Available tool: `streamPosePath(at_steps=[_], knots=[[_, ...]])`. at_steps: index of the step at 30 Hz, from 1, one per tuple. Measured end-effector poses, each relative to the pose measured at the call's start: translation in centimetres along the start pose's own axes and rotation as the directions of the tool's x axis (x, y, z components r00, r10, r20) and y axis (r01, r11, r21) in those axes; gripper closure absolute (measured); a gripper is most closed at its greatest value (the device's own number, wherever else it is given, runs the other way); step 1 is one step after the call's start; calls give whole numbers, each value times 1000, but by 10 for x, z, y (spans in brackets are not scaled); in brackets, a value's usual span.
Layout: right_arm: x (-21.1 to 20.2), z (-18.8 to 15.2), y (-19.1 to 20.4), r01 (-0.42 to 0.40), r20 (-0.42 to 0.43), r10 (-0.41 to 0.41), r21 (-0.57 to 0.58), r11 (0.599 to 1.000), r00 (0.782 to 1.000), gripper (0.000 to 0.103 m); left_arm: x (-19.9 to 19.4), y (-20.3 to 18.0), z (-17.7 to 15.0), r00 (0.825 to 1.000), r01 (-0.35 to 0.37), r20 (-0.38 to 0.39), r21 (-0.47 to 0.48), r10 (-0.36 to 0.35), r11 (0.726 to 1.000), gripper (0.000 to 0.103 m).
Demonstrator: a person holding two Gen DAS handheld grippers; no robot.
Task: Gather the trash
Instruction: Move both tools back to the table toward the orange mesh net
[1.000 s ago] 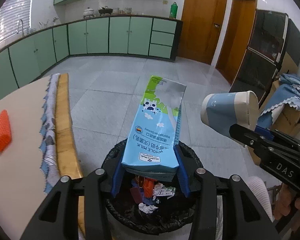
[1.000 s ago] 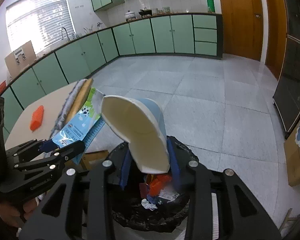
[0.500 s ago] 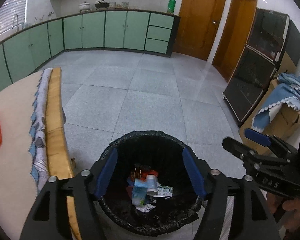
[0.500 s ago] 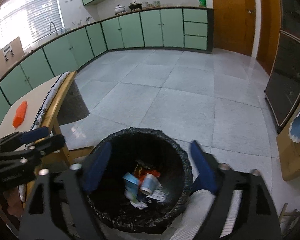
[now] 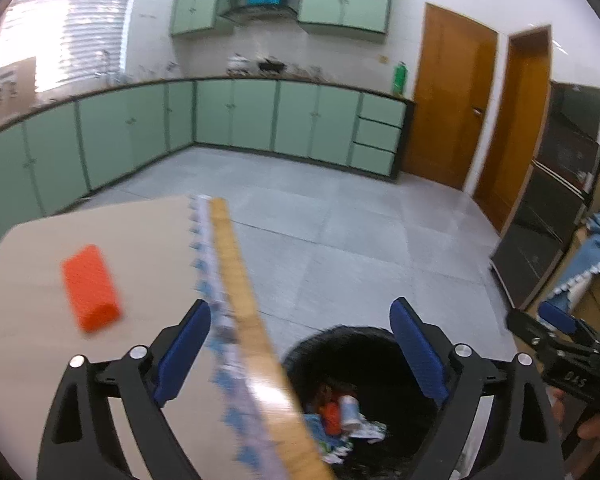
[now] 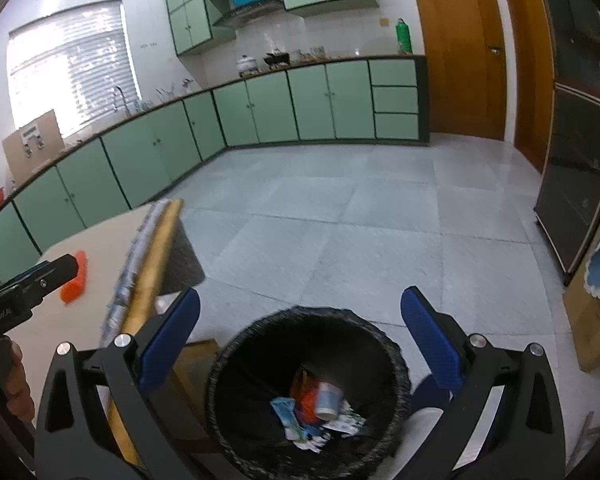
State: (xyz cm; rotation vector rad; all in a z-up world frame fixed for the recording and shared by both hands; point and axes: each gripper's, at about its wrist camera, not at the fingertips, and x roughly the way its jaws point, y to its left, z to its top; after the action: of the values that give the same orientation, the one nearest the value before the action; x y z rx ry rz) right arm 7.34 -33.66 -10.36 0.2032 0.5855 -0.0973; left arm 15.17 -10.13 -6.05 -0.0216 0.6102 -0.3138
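Drop step looks done: left claw [image 5: 300,350] and right claw [image 6: 300,342] both opening, nothing between them, cup [image 6: 327,400] and carton [image 6: 286,416] lie in bin [image 6: 220,364]; next likely orange block [image 5: 90,294] on counter [image 5: 148,248].

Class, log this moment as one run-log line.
left gripper: opening, empty | right gripper: opening, empty | paper cup: in bin
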Motion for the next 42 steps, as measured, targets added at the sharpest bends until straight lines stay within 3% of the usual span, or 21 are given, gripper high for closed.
streamPosePath(at_steps=[9,17,24,30,42], knots=[[0,13,65,-92,28,94,-79,993,995,5,-39,75,5,987,-151,43,-69,154,986,13],[23,21,150,-207,7,211,-168,964,977,5,-55,134,-4,969,-242,32,-116,247,963,13],[54,25,219,-279,-22,281,-214,936,959,5,-58,193,-13,937,-344,10,-163,350,925,13],[82,22,265,-308,-58,303,-241,920,951,5,-51,235,-20,913,-405,-22,-189,408,895,13],[140,9,333,-313,-148,280,-306,899,949,5,-31,288,-35,889,-457,-84,-225,450,861,13]])
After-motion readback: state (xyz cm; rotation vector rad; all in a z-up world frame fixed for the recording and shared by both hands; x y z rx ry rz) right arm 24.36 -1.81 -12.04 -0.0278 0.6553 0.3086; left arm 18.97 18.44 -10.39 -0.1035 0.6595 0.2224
